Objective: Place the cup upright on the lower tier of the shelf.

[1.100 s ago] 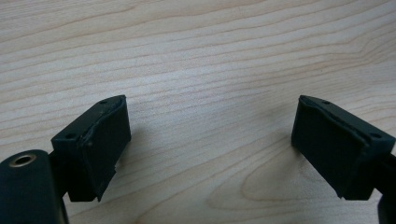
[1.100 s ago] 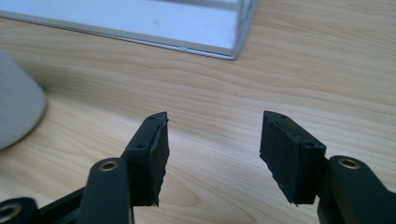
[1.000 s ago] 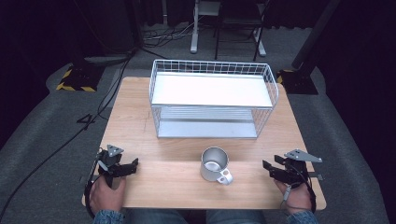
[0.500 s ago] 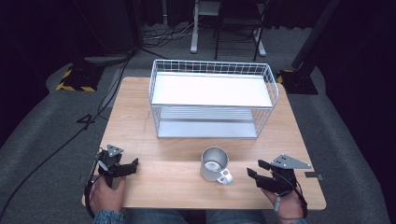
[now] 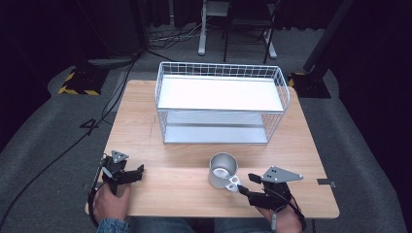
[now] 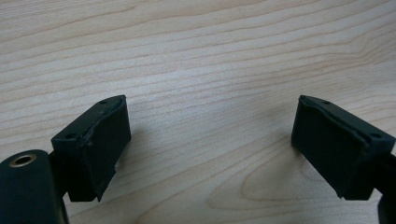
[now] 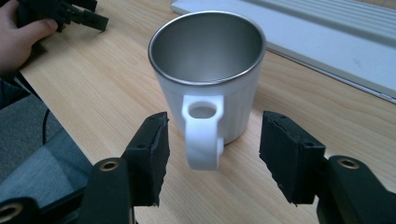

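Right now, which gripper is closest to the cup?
The right gripper: its open jaws flank the cup's handle. The left gripper sits far off, over bare table.

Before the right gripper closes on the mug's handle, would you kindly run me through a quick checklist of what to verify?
1. Right gripper open: ok, jaws wide apart.
2. Handle between the jaws: ok, roughly centred, neither jaw touching it.
3. Mug upright on the table: ok.
4. Mug empty: ok, bare metal inside.
5. Left gripper out of the way: ok, open, over the table's left near corner.
6. Wire basket apart from the mug: ok, bare wood between them.
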